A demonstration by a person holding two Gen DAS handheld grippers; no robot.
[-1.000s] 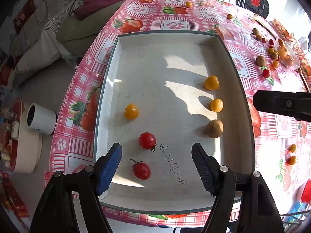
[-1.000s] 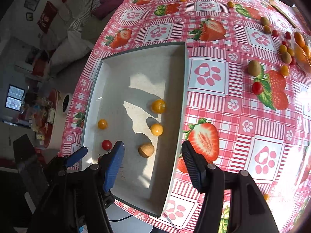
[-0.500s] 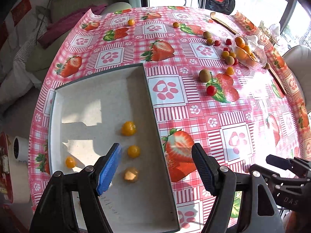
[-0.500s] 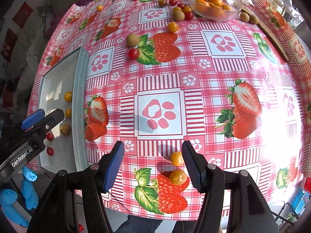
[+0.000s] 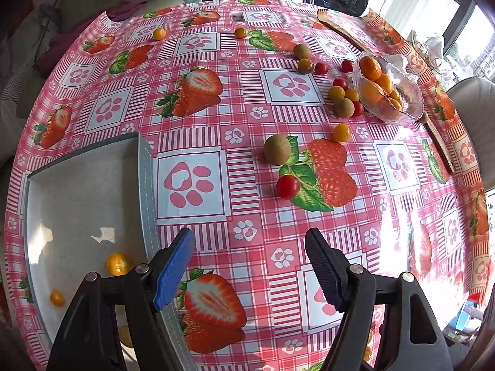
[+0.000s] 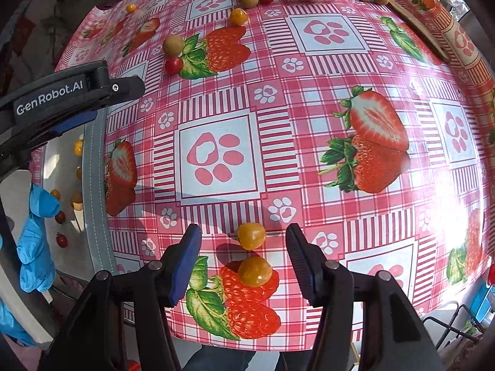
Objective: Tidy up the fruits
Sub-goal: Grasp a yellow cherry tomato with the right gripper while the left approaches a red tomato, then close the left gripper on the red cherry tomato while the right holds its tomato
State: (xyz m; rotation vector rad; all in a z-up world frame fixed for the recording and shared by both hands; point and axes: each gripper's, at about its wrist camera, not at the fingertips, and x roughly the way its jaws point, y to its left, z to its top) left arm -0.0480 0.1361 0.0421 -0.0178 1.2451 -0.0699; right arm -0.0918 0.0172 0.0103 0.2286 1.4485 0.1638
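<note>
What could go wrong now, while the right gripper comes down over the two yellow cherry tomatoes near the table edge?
1. The right gripper is closing with the two yellow cherry tomatoes lined up between its fingers, not yet pressed. It may pinch both or squeeze one out.
2. The nearer tomato lies close to the table edge; a nudge could roll it off.
3. The left gripper, open and empty, hovers beside the grey tray and might knock its rim.

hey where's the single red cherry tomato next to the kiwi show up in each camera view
Left wrist: red cherry tomato right of centre, just below the kiwi.
Right wrist: red cherry tomato upper left, below the kiwi.
Shared landmark: the printed double strawberry beside both.
</note>
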